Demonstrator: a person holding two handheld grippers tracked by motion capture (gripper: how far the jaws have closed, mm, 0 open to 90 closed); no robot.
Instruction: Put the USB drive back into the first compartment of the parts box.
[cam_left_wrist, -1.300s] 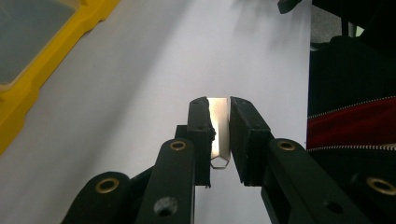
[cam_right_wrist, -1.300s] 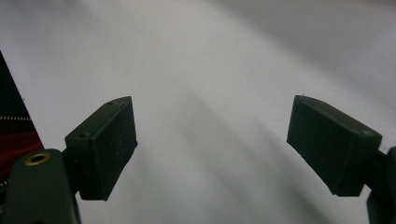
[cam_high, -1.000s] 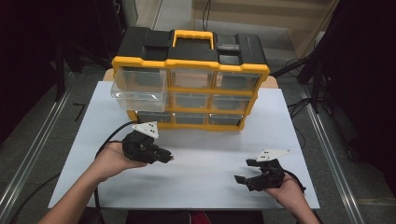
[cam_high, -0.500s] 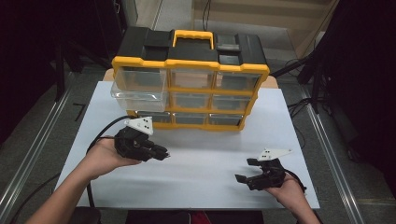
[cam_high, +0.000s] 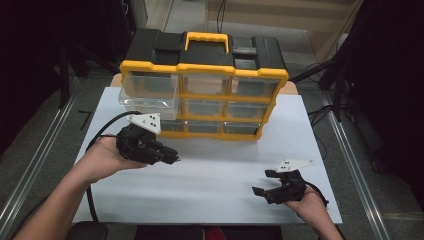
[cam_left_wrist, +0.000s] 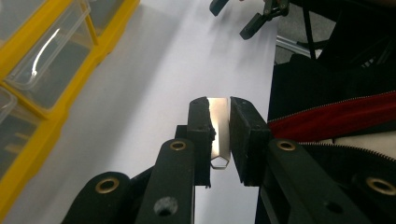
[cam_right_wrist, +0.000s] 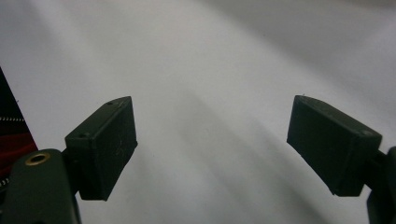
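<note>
One organizer, nine drawers, two hand-held grippers.

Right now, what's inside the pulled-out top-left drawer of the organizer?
Through the clear drawer walls nothing is discernible; its floor looks bare, though glare hides detail. The left gripper holds a flat metal piece.

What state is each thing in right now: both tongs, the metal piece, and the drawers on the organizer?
Left tongs: shut on the flat metal piece.
Flat metal piece: clamped between the pads, off the table.
Right tongs: open, nothing between the jaws.
Top-left drawer: pulled partway out of the organizer.
Other drawers: pushed in.
Organizer: upright on the white table.
</note>
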